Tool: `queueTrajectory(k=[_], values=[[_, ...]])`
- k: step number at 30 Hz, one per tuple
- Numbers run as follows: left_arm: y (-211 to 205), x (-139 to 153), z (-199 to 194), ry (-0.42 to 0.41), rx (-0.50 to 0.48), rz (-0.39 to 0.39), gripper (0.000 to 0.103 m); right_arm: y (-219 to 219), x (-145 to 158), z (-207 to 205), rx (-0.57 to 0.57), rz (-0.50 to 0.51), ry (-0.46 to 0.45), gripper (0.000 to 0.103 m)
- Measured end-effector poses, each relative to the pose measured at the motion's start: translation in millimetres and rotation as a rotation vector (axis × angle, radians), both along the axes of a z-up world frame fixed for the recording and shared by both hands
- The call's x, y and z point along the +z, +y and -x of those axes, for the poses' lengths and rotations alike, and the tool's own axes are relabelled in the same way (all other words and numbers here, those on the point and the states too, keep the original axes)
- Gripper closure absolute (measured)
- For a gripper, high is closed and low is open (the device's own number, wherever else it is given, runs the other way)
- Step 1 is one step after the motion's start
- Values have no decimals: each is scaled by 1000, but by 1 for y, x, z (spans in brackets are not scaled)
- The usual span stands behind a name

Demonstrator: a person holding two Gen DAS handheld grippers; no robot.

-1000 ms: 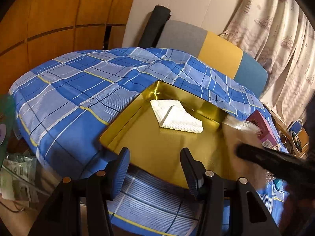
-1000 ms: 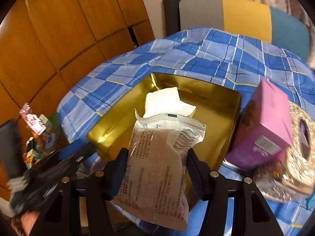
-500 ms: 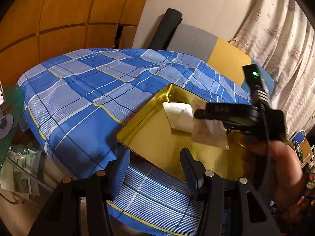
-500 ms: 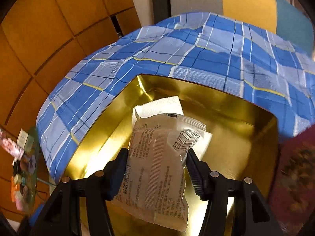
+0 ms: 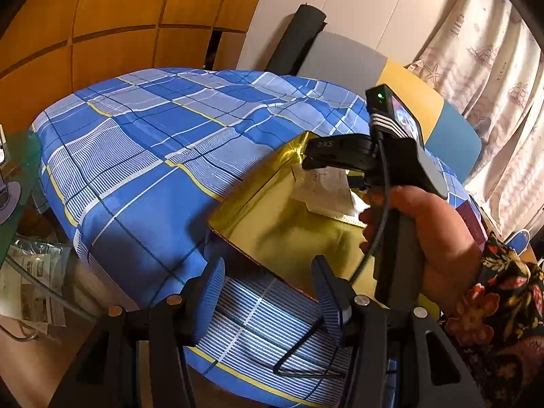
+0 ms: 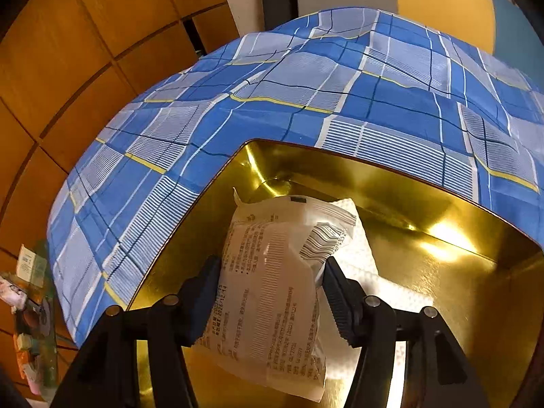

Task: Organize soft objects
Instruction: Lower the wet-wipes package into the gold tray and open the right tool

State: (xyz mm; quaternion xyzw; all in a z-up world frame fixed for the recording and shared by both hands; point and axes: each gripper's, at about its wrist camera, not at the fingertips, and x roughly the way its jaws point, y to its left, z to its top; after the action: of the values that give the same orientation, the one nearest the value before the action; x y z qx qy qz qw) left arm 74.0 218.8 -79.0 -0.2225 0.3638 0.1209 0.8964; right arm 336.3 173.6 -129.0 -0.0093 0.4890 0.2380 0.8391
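Observation:
My right gripper [image 6: 268,292] is shut on a soft white printed packet [image 6: 272,292] and holds it low inside the gold tray [image 6: 442,272], over a folded white cloth [image 6: 360,261] lying in the tray. In the left wrist view the right gripper [image 5: 326,166] reaches over the tray's far corner with the packet [image 5: 326,187] under it. My left gripper [image 5: 268,295] is open and empty, near the tray's [image 5: 282,238] front edge.
The tray rests on a blue plaid cloth [image 5: 142,156] covering the table. A multicoloured chair back [image 5: 408,98] stands behind it, with curtains [image 5: 493,68] at the right. Clutter and bags [image 5: 30,272] sit low at the left, past the table's edge.
My right gripper has carried the packet forward and down into the tray, over the white cloth. My left gripper has drawn back slightly and stays open.

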Motion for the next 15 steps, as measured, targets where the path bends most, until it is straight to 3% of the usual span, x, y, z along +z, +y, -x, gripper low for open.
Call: queueTrajectory(k=[4, 7, 15], values=[[-1, -3, 0, 4, -5, 4, 49, -10, 16, 5, -31, -21, -51, 31], [-3, -4, -1, 3, -20, 10, 49, -21, 35, 17, -39, -29, -98, 29], [-16, 0, 1, -19, -64, 6, 49, -74, 87, 96, 62, -140, -135, 25]])
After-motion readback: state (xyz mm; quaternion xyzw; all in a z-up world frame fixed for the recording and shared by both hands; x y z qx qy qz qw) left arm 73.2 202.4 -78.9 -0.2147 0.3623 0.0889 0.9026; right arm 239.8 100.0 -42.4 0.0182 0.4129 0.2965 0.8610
